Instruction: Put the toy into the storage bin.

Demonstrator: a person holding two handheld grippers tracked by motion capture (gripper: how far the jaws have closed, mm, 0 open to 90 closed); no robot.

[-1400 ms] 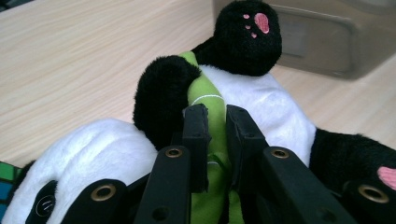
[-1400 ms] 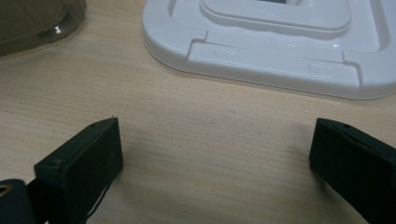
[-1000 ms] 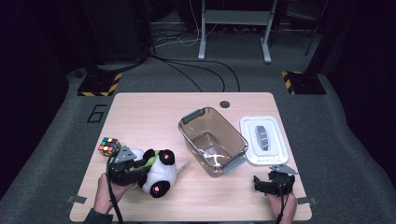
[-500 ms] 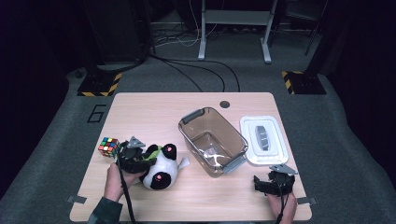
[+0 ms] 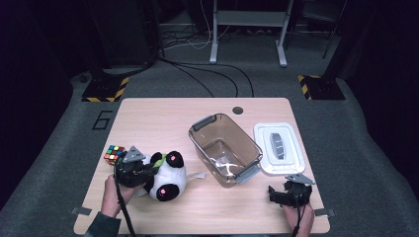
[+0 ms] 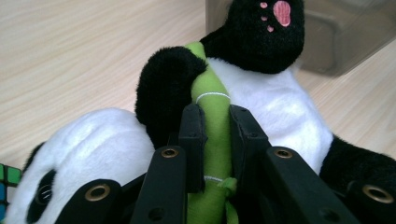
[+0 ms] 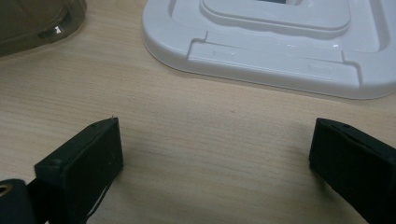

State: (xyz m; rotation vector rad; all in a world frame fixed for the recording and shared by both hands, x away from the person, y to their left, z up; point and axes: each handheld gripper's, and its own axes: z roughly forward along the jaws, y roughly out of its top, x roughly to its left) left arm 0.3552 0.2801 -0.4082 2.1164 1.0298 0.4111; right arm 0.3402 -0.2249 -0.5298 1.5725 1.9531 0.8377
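Note:
A black-and-white panda plush (image 5: 170,180) lies on the table's near left, holding a green bamboo stalk (image 6: 212,121). My left gripper (image 5: 147,170) has just been closing, and its pads now press on that green stalk (image 6: 215,109) from both sides. The panda's white body (image 6: 280,112) and a pink-soled black foot lie just beyond the jaws. My right gripper (image 5: 277,195) rests at the near right edge, with its jaws (image 7: 215,149) wide apart over bare wood and nothing between them.
A clear brown bin (image 5: 203,122) stands mid-table, also seen in the left gripper view (image 6: 336,42) behind the panda. Its white lid (image 5: 292,159) lies flat to the right, just ahead of my right gripper (image 7: 280,60). A colour cube (image 5: 114,154) sits left of the panda.
The left gripper has pushed in a little against the panda and its jaws have closed on the green stalk. The panda has shifted slightly. The right gripper has stayed put.

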